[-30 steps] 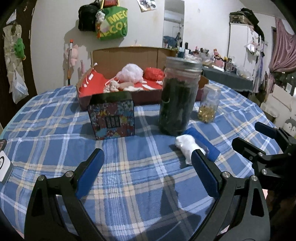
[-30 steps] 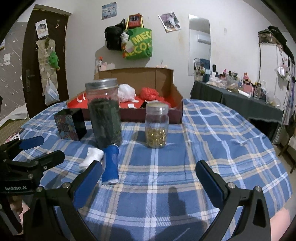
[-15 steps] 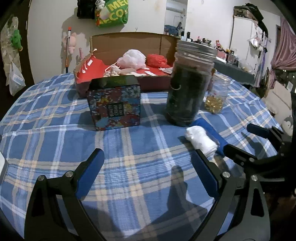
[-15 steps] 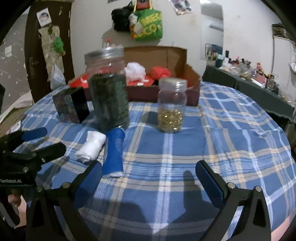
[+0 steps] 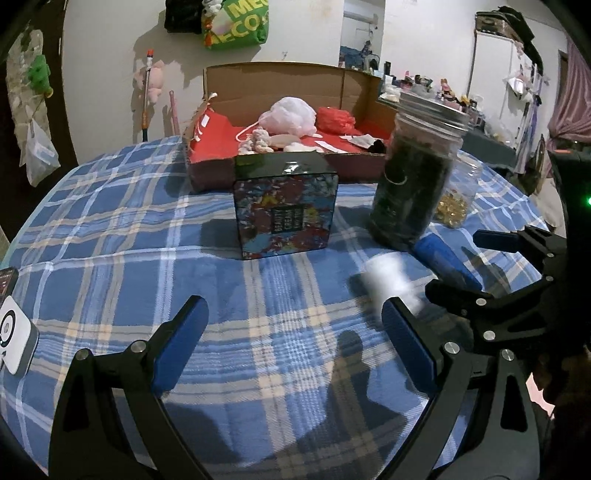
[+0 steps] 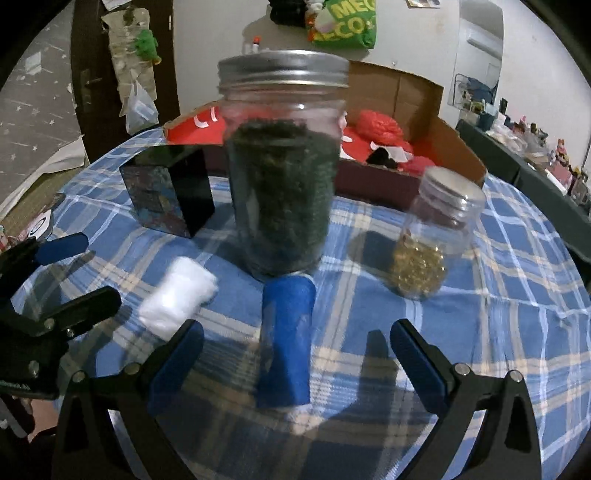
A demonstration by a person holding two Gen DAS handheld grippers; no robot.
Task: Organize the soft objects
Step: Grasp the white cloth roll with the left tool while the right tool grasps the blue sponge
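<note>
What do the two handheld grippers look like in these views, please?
Both the left gripper and the right gripper share one design: black angular frames with silver rivets, each with two fingers faced with blue pads. A small green light glows on the right one's body in the left view. No sleeves show.

Plain pale wall [image 5: 110,66] behind, hung with a green printed tote bag [image 5: 236,26] and a black bag [image 5: 183,16] beside it. Dark door [image 6: 92,66] on the left, with a small green plush toy [image 6: 146,42] and clear plastic bags [image 6: 138,103] hanging on it. Tall mirror [image 6: 480,55] against the wall, right of the tote. Long dark side table [image 6: 535,177] along the right wall, crowded with small bottles and figurines. White cabinet [image 5: 495,85] and pink curtain [image 5: 565,110] at far right. Dim, cool indoor light.
</note>
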